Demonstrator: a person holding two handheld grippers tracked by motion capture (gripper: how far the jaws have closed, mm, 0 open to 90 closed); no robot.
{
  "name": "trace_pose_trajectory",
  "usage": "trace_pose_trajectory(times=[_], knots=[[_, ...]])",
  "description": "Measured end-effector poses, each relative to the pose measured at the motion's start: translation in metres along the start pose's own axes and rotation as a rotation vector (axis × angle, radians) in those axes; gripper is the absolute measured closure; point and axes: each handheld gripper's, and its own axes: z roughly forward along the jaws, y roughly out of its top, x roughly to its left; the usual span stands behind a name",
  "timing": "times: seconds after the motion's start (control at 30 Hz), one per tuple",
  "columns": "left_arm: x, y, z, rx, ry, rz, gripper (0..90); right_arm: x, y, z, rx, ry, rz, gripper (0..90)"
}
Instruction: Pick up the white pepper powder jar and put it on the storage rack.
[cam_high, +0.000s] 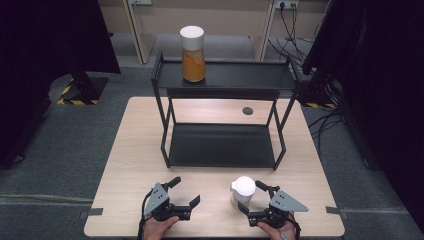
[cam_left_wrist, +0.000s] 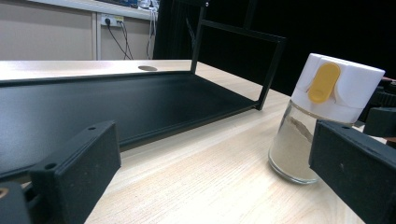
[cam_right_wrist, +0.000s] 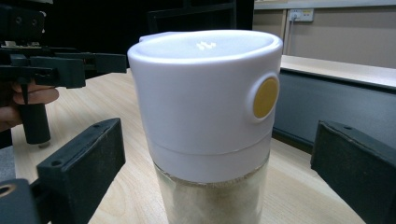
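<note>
Jar (cam_high: 243, 190) with white cap and pale powder stands upright on the table (cam_high: 130, 150), near edge, right of centre, in front of the black two-tier rack (cam_high: 222, 145). Right gripper (cam_high: 252, 197) is spread wide, jaws on either side of the jar, not touching; from the right gripper view the jar (cam_right_wrist: 205, 121) sits dead centre between them. Long axis vertical, so a straight close on the body looks sufficient. Left gripper (cam_high: 186, 191) is also spread, empty, just to the jar's left, clearly the farther one. Second jar (cam_high: 193, 54) with orange contents sits on the rack's top shelf, far left.
</note>
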Motion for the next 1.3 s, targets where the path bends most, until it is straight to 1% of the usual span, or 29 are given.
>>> trace_pose_trajectory(times=[0.13, 0.3, 0.5, 0.57, 0.7, 0.8, 0.97, 1.1, 1.3], knots=[[0.000, 0.000, 0.000, 0.002, -0.002, 0.002, 1.7, -0.001, 0.000, 0.004, 0.008, 0.005, 0.002, 6.2], [0.000, 0.000, 0.000, 0.002, 0.000, 0.000, 1.7, -0.001, 0.003, 0.009, 0.022, 0.015, -0.015, 9.7], [0.000, -0.001, 0.000, 0.003, -0.001, -0.004, 1.7, -0.002, 0.004, 0.014, 0.032, 0.022, -0.016, 15.4], [0.000, -0.001, 0.000, 0.004, -0.001, -0.004, 1.7, -0.003, 0.005, 0.016, 0.038, 0.026, -0.022, 17.7], [0.000, -0.001, 0.000, 0.004, 0.002, -0.006, 1.7, -0.003, 0.006, 0.019, 0.042, 0.033, -0.035, 25.8], [0.001, -0.001, 0.000, 0.005, 0.004, -0.009, 1.7, 0.000, 0.008, 0.020, 0.051, 0.017, -0.048, 29.5], [0.000, -0.001, 0.000, 0.002, 0.003, -0.006, 1.7, 0.001, 0.011, 0.018, 0.058, 0.009, -0.060, 30.3], [0.001, -0.001, -0.001, 0.001, 0.004, -0.007, 1.7, 0.005, 0.014, 0.016, 0.061, -0.010, -0.072, 30.5], [0.000, -0.002, 0.000, 0.002, 0.003, -0.009, 1.7, 0.004, 0.018, 0.012, 0.042, -0.013, -0.061, 30.5]])
